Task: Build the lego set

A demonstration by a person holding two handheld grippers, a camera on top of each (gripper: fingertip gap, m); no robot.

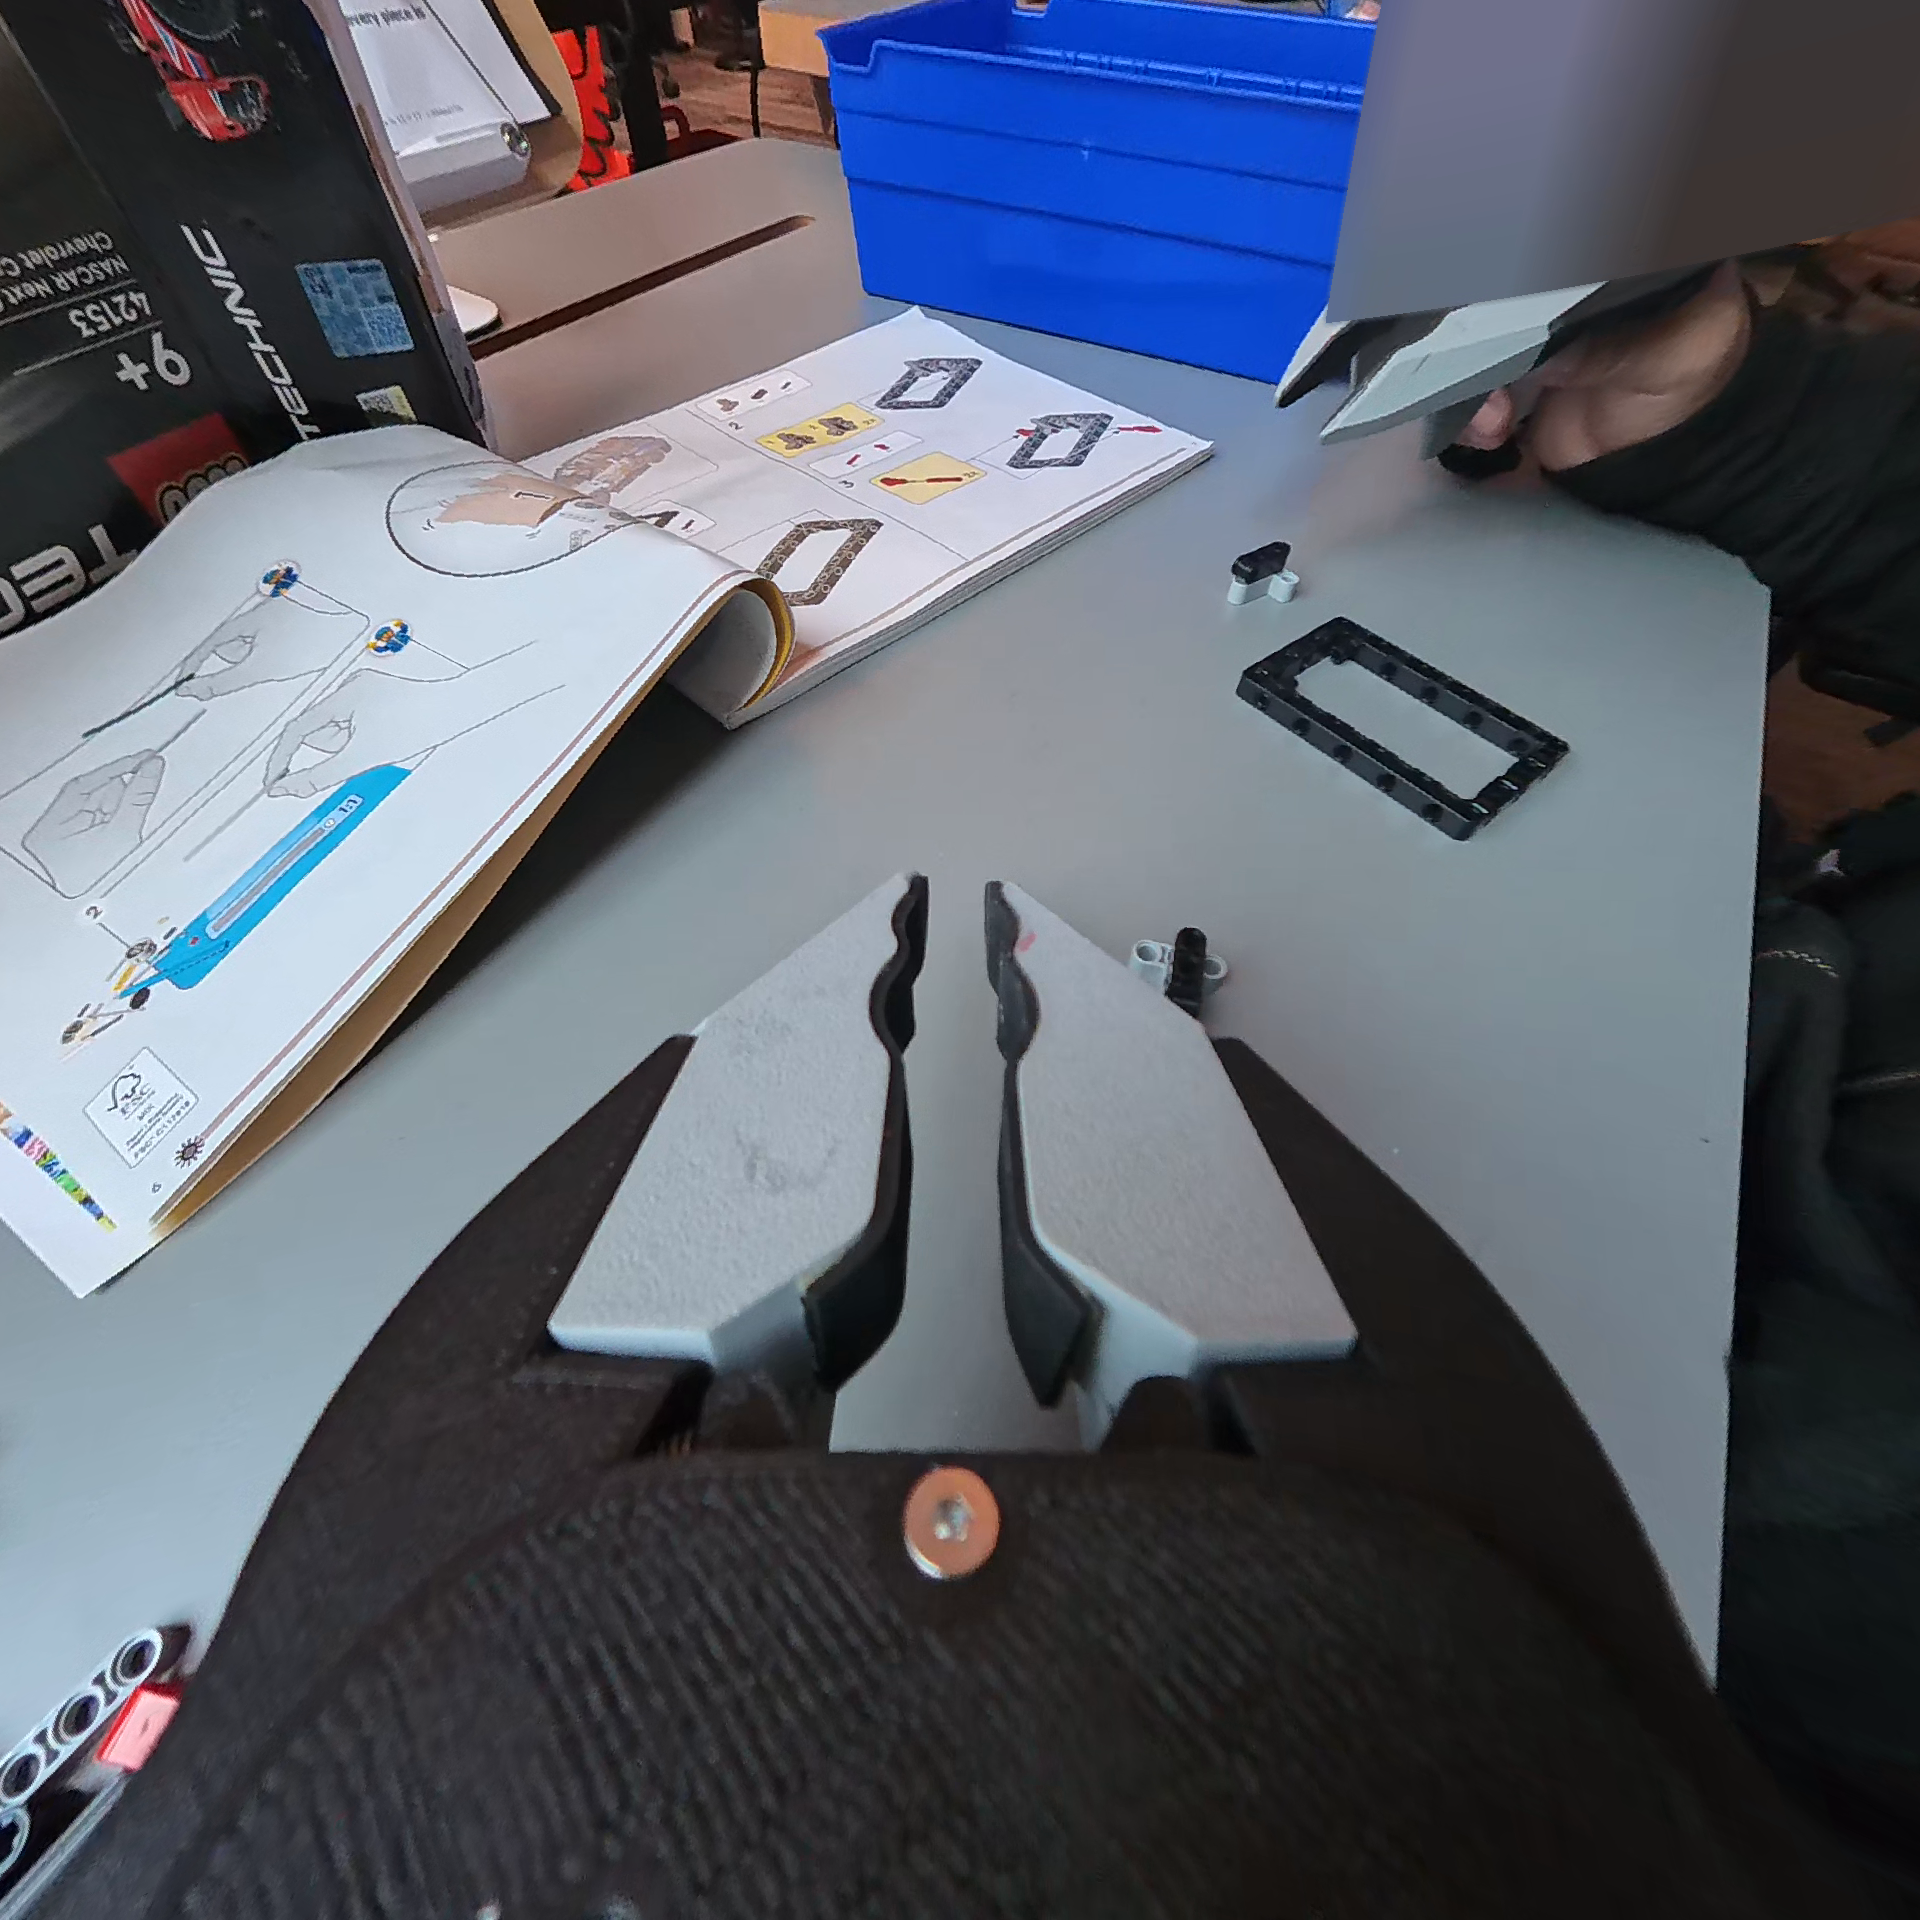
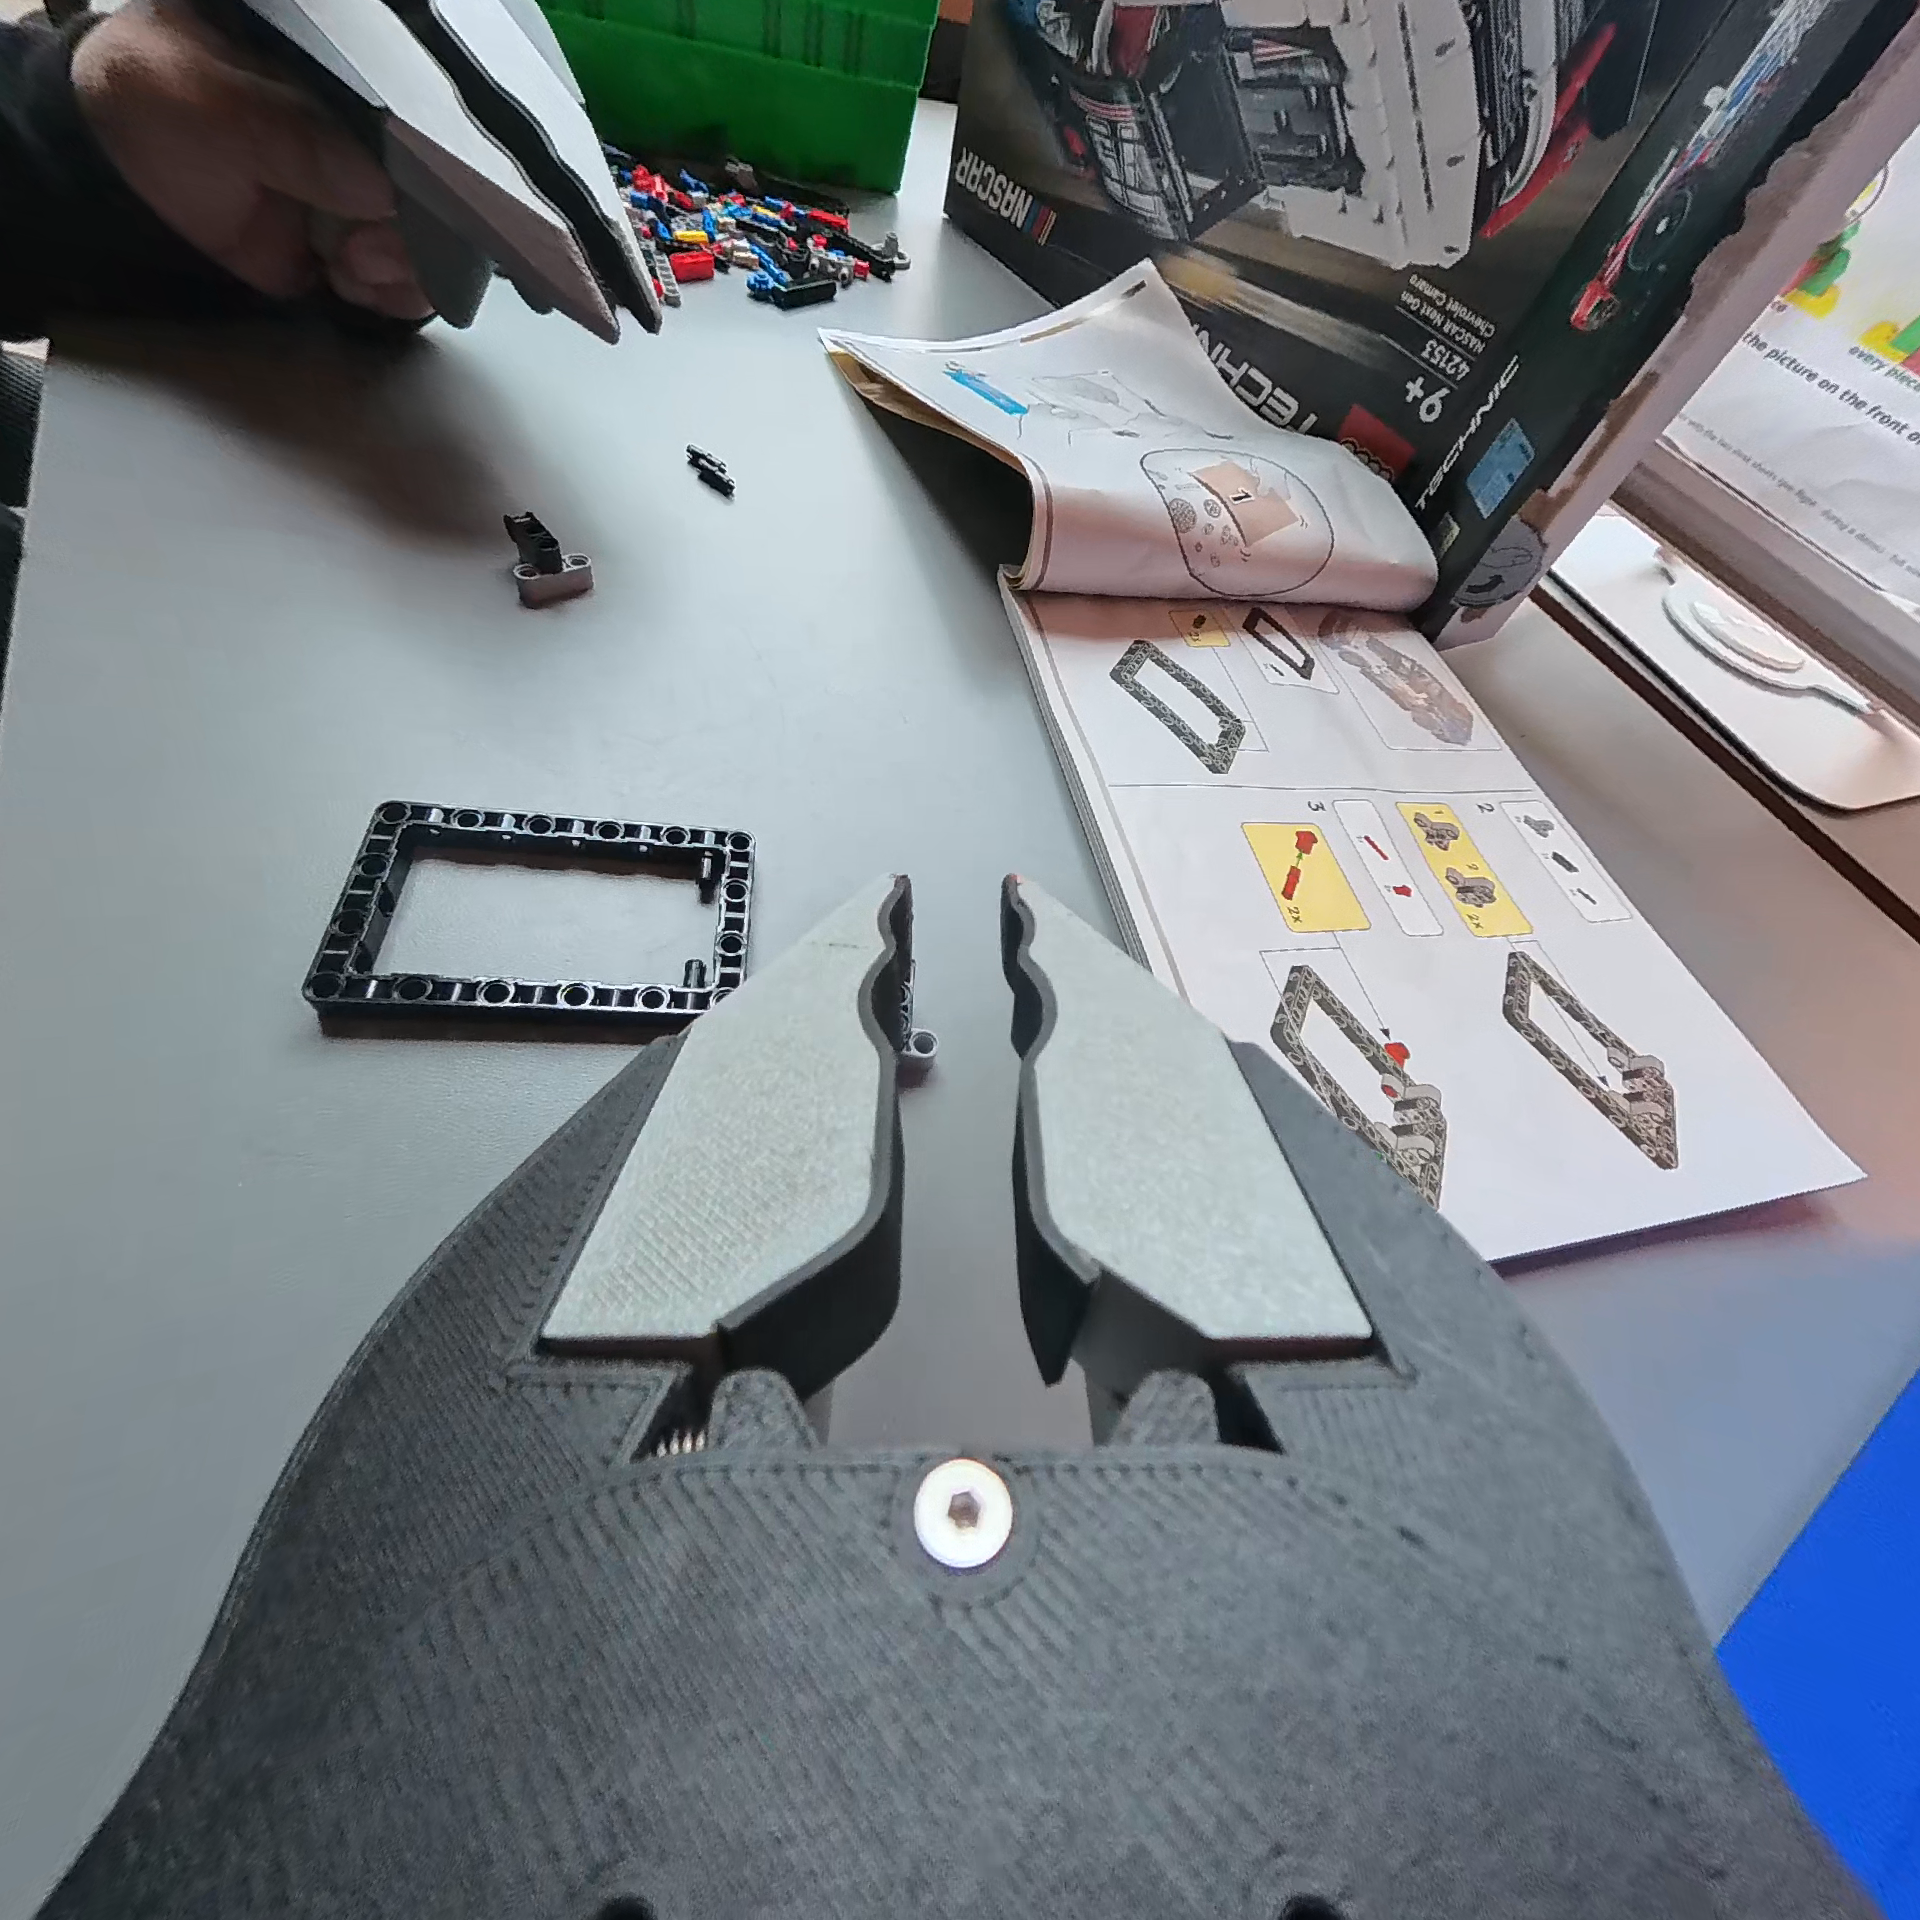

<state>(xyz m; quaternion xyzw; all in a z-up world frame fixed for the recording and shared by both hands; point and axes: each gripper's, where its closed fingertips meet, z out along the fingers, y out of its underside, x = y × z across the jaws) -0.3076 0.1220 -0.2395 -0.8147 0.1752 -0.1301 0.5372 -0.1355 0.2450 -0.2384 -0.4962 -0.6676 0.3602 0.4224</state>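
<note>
Both tools are held slightly parted and empty above the grey table (image 1: 1039, 727). The left tool (image 1: 956, 883) is poised with a small grey-and-black connector assembly (image 1: 1179, 961) just beside its right fingertip; the black rectangular frame (image 1: 1403, 727) lies ahead and to its right, a second connector assembly (image 1: 1262, 574) beyond that. The right tool (image 2: 956, 883) is aimed past the frame (image 2: 530, 920), which lies ahead and to its left.

A fumbled pick is judged the main risk: the near assembly is small and partly hidden by the fingers in both views, so it could be nudged away or pinched askew. If the frame is pressed unbraced, it could slide on the smooth table.

Only the right wrist view shows the loose pile of coloured pieces (image 2: 748, 234), a lone black pin (image 2: 711, 470) and the green bin (image 2: 727, 83). Only the left wrist view shows the blue bin (image 1: 1091, 187). The instruction booklet (image 2: 1351, 883) is seen open in both.
</note>
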